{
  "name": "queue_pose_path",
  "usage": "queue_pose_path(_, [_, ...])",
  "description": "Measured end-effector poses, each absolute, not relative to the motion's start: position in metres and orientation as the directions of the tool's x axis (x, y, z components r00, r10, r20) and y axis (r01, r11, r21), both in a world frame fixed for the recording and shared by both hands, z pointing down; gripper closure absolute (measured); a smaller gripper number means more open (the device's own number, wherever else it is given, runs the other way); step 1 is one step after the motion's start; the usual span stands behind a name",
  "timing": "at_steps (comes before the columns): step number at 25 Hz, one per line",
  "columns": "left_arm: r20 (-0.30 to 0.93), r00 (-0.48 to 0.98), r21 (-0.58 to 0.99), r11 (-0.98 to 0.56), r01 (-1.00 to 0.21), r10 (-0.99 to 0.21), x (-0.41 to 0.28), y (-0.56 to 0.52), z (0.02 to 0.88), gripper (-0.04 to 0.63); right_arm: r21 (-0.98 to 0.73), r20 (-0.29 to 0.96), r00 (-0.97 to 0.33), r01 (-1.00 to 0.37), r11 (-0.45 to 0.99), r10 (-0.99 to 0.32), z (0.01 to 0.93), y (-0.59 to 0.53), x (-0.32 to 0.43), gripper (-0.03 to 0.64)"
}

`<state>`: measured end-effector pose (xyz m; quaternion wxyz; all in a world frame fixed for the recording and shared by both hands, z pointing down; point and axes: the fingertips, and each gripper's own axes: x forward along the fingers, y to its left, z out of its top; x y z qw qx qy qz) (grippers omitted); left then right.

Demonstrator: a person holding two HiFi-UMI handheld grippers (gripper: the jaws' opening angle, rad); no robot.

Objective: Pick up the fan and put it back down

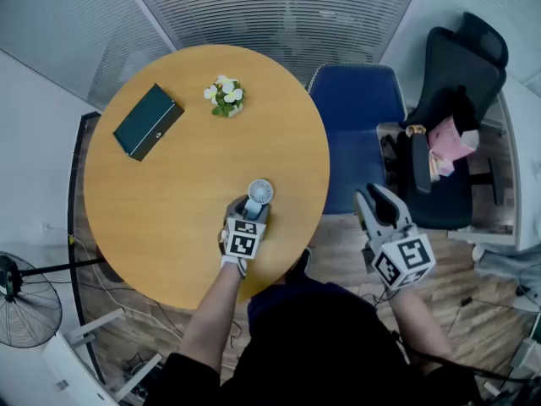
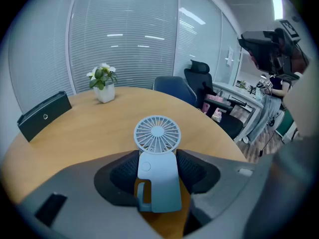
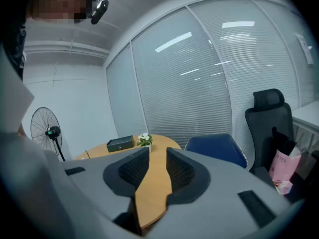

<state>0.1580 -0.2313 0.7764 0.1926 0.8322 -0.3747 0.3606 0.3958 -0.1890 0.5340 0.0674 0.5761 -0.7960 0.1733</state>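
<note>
The small pale-blue fan [image 2: 158,168], a round grille head on a flat body, stands upright between the left gripper's [image 1: 250,211] jaws, pads against its sides, head rising beyond them.

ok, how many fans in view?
2. A small fan on the table, between the left gripper's jaws; a floor fan stands left of the table. None seems hidden.

We see a round wooden tabletop [image 1: 161,227] left of centre, a blue chair [image 1: 355,125] and black office chair [image 1: 461,66] upper right, blinds [image 1: 279,7] across the top.
</note>
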Motion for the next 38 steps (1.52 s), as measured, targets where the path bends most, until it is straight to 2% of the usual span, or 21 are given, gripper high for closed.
queue_pose_path(6, [0.704, 0.477, 0.077, -0.611, -0.788, -0.526, 0.14, -0.227, 0.749, 0.342, -0.191, 0.289, -0.341, -0.936, 0.295, -0.895, 0.522, -0.194, 0.375, 0.505])
queue_pose_path(14, [0.524, 0.516, 0.122, -0.54, -0.833, -0.678, 0.081, -0.235, 0.628, 0.352, -0.172, 0.243, -0.365, -0.928, 0.331, -0.899, 0.497, -0.21, 0.325, 0.517])
queue_pose_path(23, [0.277, 0.524, 0.08, -0.524, -0.848, -0.806, -0.003, -0.222, 0.472, 0.427, -0.136, 0.179, -0.396, -0.917, 0.376, -0.9, 0.459, -0.223, 0.233, 0.531])
queue_pose_path(29, [0.174, 0.476, 0.077, -0.47, -0.879, -0.862, -0.067, -0.215, 0.41, 0.526, -0.089, 0.106, -0.436, -0.899, 0.428, -0.894, 0.414, -0.227, 0.169, 0.577])
queue_pose_path(38, [0.029, 0.468, -0.003, -0.468, -0.884, -0.883, -0.111, -0.209, 0.337, 0.554, -0.008, -0.032, -0.474, -0.88, 0.474, -0.88, 0.344, -0.216, 0.104, 0.591])
